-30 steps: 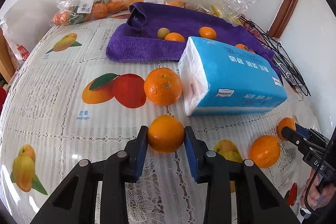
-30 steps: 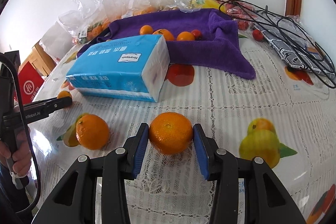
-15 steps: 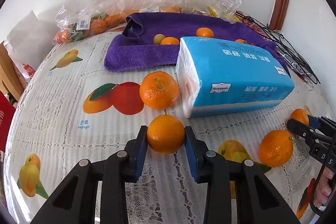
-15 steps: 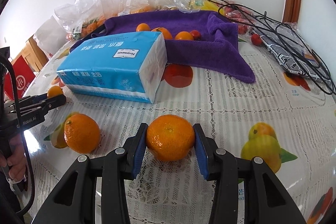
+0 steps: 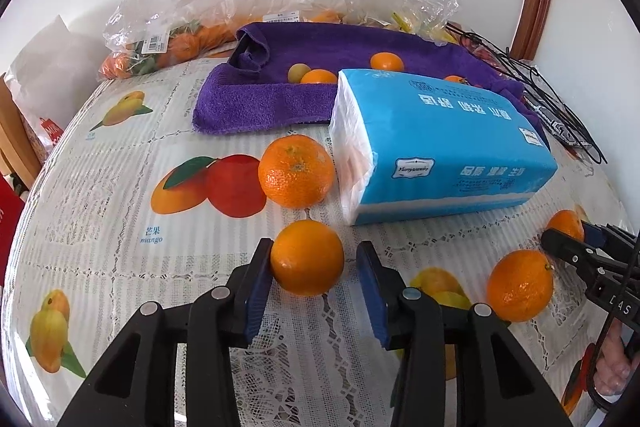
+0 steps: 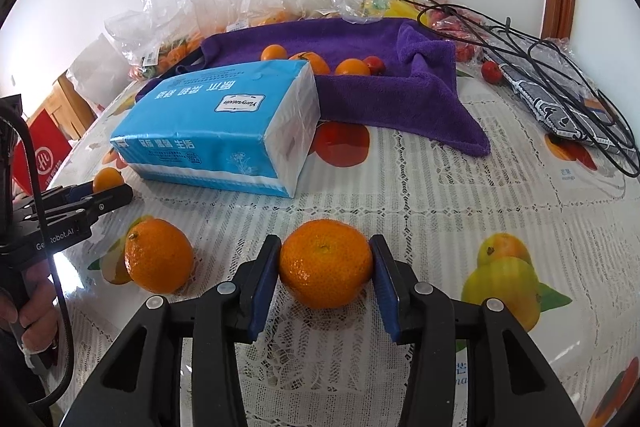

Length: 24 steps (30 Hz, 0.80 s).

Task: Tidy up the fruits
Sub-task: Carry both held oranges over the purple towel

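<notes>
In the left wrist view my left gripper (image 5: 314,277) has its jaws slightly apart around a smooth orange (image 5: 307,257); the left pad touches it, and a gap shows at the right pad. In the right wrist view my right gripper (image 6: 326,277) is shut on a dimpled orange (image 6: 326,269). Loose oranges lie on the table: one (image 5: 296,176) by the tissue pack and one (image 6: 159,255) left of my right gripper. A purple towel (image 5: 256,99) at the back holds several small fruits (image 6: 352,67).
A blue tissue pack (image 5: 436,143) lies mid-table in front of the towel. Plastic bags of fruit (image 5: 168,43) are piled at the back. Black cables (image 6: 560,83) and a patterned pouch lie at the right. The table (image 5: 100,247) has a fruit-print lace cloth.
My left gripper's jaws have parted a little from the smooth orange, leaving a gap on the right side. My right gripper still clamps its orange and has shifted slightly.
</notes>
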Available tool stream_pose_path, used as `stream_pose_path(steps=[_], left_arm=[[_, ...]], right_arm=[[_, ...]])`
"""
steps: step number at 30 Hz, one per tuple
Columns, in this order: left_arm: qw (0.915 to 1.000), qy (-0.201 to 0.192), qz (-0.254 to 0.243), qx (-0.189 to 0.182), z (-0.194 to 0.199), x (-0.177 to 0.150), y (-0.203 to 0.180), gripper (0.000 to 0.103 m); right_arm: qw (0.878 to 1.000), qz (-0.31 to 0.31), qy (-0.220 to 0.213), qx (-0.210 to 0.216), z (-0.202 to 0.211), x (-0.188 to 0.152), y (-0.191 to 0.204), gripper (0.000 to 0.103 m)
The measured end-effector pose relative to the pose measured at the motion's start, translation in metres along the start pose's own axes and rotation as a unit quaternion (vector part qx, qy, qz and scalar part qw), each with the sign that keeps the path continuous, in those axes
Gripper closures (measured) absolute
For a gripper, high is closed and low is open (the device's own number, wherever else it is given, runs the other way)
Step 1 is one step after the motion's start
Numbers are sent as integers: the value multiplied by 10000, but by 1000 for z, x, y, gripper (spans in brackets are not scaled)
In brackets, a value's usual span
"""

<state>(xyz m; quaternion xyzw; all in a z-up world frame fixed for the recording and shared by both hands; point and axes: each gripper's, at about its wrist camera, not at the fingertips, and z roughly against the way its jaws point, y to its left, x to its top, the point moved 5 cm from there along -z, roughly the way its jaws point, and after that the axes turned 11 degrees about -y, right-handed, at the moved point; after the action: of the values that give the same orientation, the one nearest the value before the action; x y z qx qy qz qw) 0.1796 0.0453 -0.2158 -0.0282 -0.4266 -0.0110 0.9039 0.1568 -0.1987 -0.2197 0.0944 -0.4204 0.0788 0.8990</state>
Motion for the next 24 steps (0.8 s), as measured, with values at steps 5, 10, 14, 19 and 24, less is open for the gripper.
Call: stream_pose_path(steps=[5, 10, 14, 19, 24], left_arm=[[10000, -21, 30, -18, 1, 1, 0, 65], [9997, 27, 170, -168, 4, 1, 3, 71], [9998, -40, 119, -153, 13, 1, 1, 71], [9989, -137, 294, -339, 28, 10, 0, 71], [9984, -240, 354, -380, 37, 28, -3, 71]], right_arm=[[10000, 37, -8, -58, 0, 0, 1, 60], [9999, 16, -44, -116, 4, -1, 0, 61], [9999, -86, -81, -56, 13, 2, 2, 61], [9994, 1, -307, -132, 32, 15, 7, 61], [9988, 30, -470, -163, 42, 34, 11, 61]])
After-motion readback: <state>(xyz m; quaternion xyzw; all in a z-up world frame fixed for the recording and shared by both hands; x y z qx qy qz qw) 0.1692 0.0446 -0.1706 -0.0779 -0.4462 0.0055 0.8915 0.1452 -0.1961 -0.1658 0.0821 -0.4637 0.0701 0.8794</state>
